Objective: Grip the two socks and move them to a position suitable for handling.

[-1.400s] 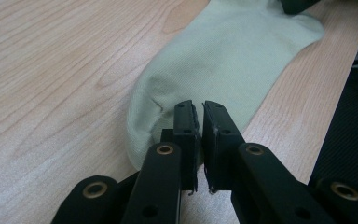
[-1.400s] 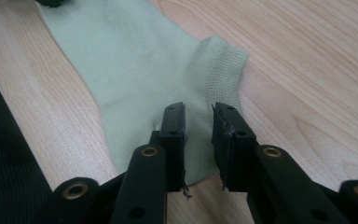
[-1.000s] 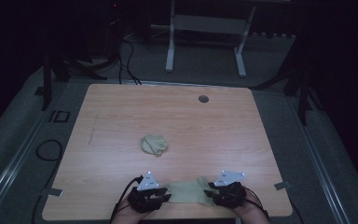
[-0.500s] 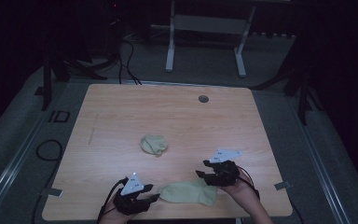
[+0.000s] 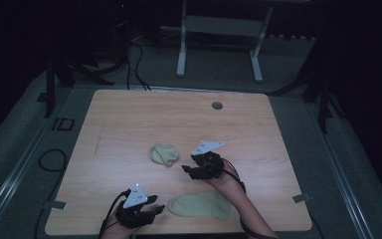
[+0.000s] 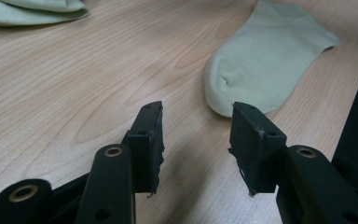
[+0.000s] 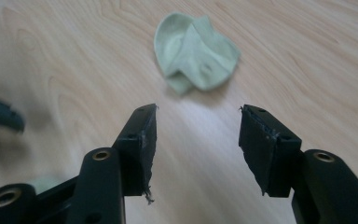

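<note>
Right tongs (image 5: 193, 168) moved toward crumpled sock (image 5: 164, 154); both tongs wide, empty; flat sock (image 5: 199, 204) on woodgrain.

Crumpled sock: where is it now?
High view: the crumpled sock lies mid-table, just left of the right gripper, farther from the person than the flat sock.

The table (image 5: 129, 129) is light wood with a wavy brown grain. The flat sock (image 5: 199, 204) on it is pale green, and so is the crumpled sock (image 5: 164, 154) beyond. Both grippers (image 5: 155, 209) (image 5: 186, 169) are black, topped with grey plates.
</note>
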Demonstrator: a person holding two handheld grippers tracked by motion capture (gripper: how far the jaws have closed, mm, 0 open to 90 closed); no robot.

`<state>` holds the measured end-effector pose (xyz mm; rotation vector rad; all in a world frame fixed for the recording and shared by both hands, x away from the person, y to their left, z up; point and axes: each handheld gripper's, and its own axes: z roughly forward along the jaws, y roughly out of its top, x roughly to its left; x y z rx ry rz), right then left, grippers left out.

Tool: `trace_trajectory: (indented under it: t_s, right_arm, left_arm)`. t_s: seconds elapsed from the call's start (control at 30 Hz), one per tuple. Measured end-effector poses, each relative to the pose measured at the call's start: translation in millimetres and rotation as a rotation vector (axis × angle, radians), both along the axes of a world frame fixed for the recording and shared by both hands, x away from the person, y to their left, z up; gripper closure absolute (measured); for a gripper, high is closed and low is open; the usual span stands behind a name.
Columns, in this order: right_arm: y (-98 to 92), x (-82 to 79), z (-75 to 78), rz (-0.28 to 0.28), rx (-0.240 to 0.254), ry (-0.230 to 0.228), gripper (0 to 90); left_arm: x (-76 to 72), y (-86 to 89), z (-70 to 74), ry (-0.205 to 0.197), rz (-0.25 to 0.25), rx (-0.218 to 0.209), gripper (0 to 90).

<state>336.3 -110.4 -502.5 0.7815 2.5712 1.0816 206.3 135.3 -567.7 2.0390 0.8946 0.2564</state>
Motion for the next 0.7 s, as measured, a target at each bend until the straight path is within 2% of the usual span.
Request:
trace_trajectory:
  t_s: [0.13, 0.23, 0.33, 0.43, 0.57, 0.7]
  right_arm:
    - [26.1, 11.8, -2.9, 0.004, -0.013, 0.010, 45.4]
    - [44.6, 21.1, -4.9, 0.006, -0.026, 0.013, 44.9]
    - [61.4, 31.3, -8.0, -0.001, -0.036, 0.035, 44.1]
    - [76.2, 41.0, -12.3, -0.010, -0.060, 0.036, 41.0]
    - [88.7, 52.6, -18.9, -0.026, -0.103, 0.032, 40.6]
    - [94.0, 61.6, -24.0, -0.054, -0.099, 0.067, 40.3]
  left_arm:
    - [-0.1, 1.0, -0.1, -0.004, -0.002, -0.012, 54.2]
    - [-0.6, -0.5, -1.0, -0.017, 0.005, -0.006, 48.2]
    - [-0.7, -0.9, -1.8, -0.013, 0.012, -0.009, 42.4]
    - [-0.7, -0.8, -1.2, -0.011, 0.018, -0.011, 36.3]
    - [-0.8, -0.6, -0.5, -0.020, 0.048, -0.011, 25.7]
    - [0.7, -0.3, -1.8, -0.007, 0.062, -0.010, 17.3]
